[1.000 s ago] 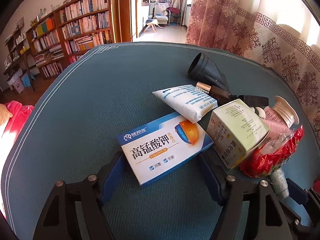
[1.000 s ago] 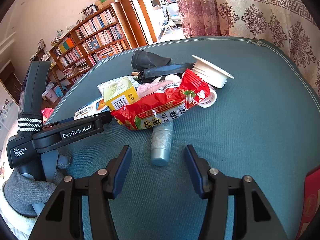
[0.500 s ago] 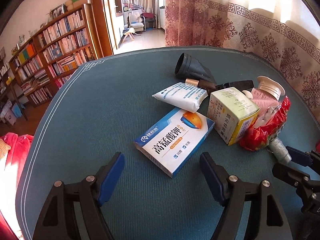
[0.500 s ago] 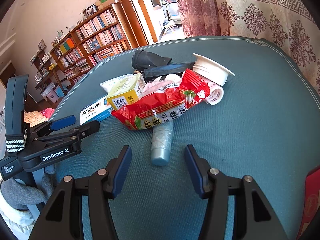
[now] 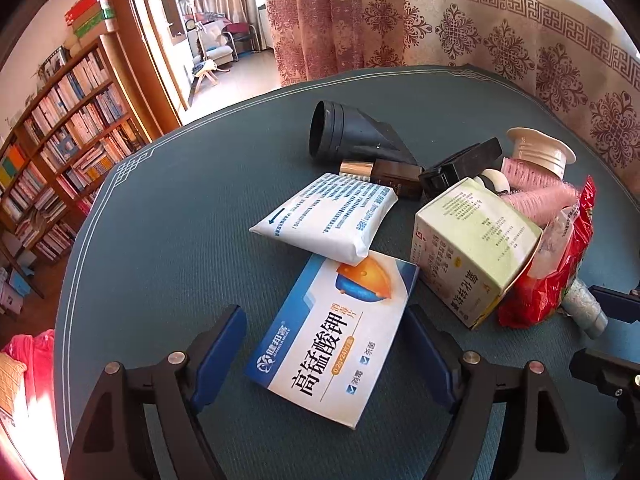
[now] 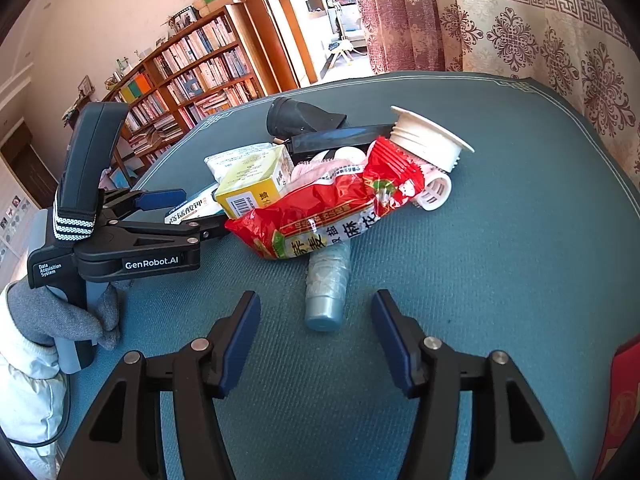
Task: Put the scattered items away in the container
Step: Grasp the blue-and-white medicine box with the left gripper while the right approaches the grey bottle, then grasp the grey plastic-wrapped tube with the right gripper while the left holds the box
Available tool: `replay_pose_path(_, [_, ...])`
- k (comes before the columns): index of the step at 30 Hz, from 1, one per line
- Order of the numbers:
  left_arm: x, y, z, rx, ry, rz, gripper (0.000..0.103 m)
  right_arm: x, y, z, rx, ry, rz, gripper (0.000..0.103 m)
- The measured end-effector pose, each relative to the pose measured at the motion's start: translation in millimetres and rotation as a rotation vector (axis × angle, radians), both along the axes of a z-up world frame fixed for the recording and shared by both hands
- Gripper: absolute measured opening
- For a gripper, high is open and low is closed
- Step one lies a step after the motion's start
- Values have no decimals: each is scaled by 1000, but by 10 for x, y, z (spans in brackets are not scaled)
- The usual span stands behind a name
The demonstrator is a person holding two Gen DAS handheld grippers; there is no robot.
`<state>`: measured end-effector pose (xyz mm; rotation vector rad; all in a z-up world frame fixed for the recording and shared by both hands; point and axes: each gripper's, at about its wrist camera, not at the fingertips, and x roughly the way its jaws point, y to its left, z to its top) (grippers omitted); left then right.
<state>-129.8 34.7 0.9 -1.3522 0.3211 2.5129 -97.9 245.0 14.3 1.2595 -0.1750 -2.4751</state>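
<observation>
Left wrist view: left tool (image 5: pixel 326 344) closing, pads astride blue-and-white box (image 5: pixel 332 344), not gripping.

On the table (image 5: pixel 168 240) I count two cartons: one blue-and-white medicine box (image 5: pixel 336 344) and one pale green box (image 5: pixel 476 248). I also count one white sachet (image 5: pixel 328 216), one red snack bag (image 6: pixel 328 208), one dark funnel-shaped nozzle (image 5: pixel 348 136), one black bar-shaped item (image 5: pixel 460 164), one brown-and-gold tube (image 5: pixel 384 172), one white flanged plastic fitting (image 6: pixel 432 140), one silver-grey cylinder (image 6: pixel 326 284) and, as far as I can tell, two pink hair rollers (image 5: pixel 536 196). Two grippers, the left gripper (image 5: pixel 326 344) and the right gripper (image 6: pixel 314 340), complete my list.
</observation>
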Motion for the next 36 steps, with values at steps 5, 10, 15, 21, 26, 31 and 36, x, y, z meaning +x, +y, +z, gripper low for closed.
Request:
replay_pose_path(5, [172,77,40,0,36,42,57,10,2,5,6,0,2,61])
replay_pose_path(10, [508,34,120,87,46,133,57,26,18,22,38,3,-17,36])
replay_pose_path(15, [960,-25,150,201,64,161,57,27,113,33,13,-2,-37,22])
replay_pose_path(21, [1199,-26,194,253,102,193,57,51,128,74,5,14,-37,21])
replay_pose_path(26, [1194,-56,218,289,113,186,57,116,108,132,34,55,-40,21])
replay_pose_path(31, [1200,-119,240,336,111,184,57,318,159,178,29,48,-44,21])
replay_pose_path(36, [1250,-57,285,350,117,150,57,550,262,80,28,-22,-41,21])
